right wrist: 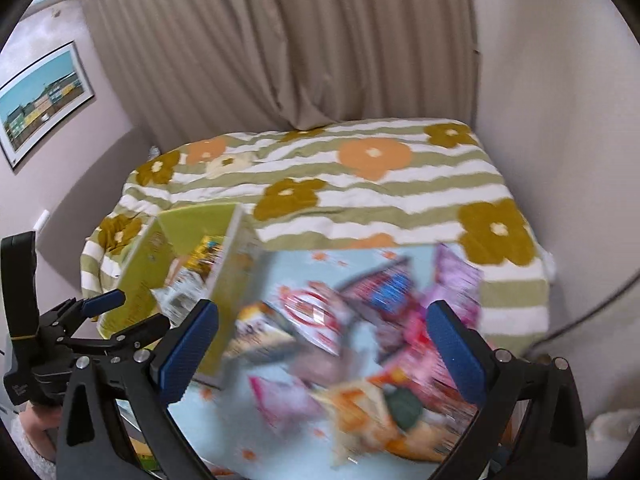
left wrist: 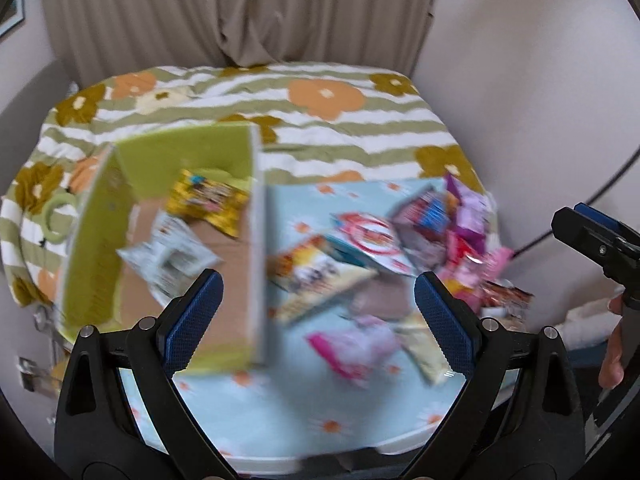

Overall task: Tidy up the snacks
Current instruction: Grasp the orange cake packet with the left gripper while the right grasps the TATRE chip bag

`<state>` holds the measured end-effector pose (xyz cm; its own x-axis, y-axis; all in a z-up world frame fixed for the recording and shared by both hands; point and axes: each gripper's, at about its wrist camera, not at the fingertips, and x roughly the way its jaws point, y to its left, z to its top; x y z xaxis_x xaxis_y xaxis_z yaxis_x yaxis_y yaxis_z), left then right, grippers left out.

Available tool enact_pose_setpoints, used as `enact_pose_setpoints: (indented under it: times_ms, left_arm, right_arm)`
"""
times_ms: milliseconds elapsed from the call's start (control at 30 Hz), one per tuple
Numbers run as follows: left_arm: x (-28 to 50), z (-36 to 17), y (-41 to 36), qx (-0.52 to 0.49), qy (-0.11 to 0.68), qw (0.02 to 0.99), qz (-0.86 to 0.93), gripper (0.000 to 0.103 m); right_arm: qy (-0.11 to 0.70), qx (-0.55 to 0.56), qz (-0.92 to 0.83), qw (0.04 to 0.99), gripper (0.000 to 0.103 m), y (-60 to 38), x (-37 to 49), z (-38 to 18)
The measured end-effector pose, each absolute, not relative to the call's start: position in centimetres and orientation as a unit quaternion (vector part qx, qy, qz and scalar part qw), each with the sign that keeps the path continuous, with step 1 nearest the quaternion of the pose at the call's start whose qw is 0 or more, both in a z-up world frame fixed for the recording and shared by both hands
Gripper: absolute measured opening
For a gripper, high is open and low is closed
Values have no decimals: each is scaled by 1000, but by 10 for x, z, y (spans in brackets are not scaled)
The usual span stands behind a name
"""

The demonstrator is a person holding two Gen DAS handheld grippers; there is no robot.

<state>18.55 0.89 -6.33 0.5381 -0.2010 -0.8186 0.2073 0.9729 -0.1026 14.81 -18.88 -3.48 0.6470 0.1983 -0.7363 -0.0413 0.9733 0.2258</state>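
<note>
Lying in a loose, overlapping heap, the snack packets [left wrist: 432,240] cover the right half of a pale blue, flower-printed surface [left wrist: 280,412] set against a bed [left wrist: 340,128] with a green-striped floral cover. Motion blur softens every label, but pink, purple, red and orange wrappers show, with one white packet bearing a red ring [left wrist: 372,240] near the middle and a pink packet [left wrist: 348,348] lying apart toward the near edge. The flat packets point in no common direction; their long sides run at differing angles. To the left stands an open box [left wrist: 168,216] with yellow-green walls and a brown cardboard floor, its long axis running from the near edge toward the bed. Inside lie a yellow packet [left wrist: 204,200] at the far end and a white packet [left wrist: 172,260] nearer, both askew. The left tool [left wrist: 316,312] hangs above the surface with blue-padded jaws wide apart and empty. The right tool [right wrist: 320,344] is likewise spread wide above the heap, gripping nothing.
</note>
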Motion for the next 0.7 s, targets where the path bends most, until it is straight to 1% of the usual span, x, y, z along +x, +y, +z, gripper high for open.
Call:
enact_pose_setpoints:
  times_ms: [133,333,533,700]
  left_arm:
    - [160,-85,-36,-7,482,867,-126,96]
    - [141,-135,-90,-27,525,840,-131,96]
    - [143,-182,-127,-26,547,830,-106,96]
    - [154,-212,-147,-9,554,829,-76,96]
  right_arm:
    - [419,101,40,901,103,-228,115,-50]
    - [441,131,1,888,103,-281,80,-85]
    - [463,177,-18,869,103,-314,69,-128]
    - [478,189,-10,858,103,-317,69,-161]
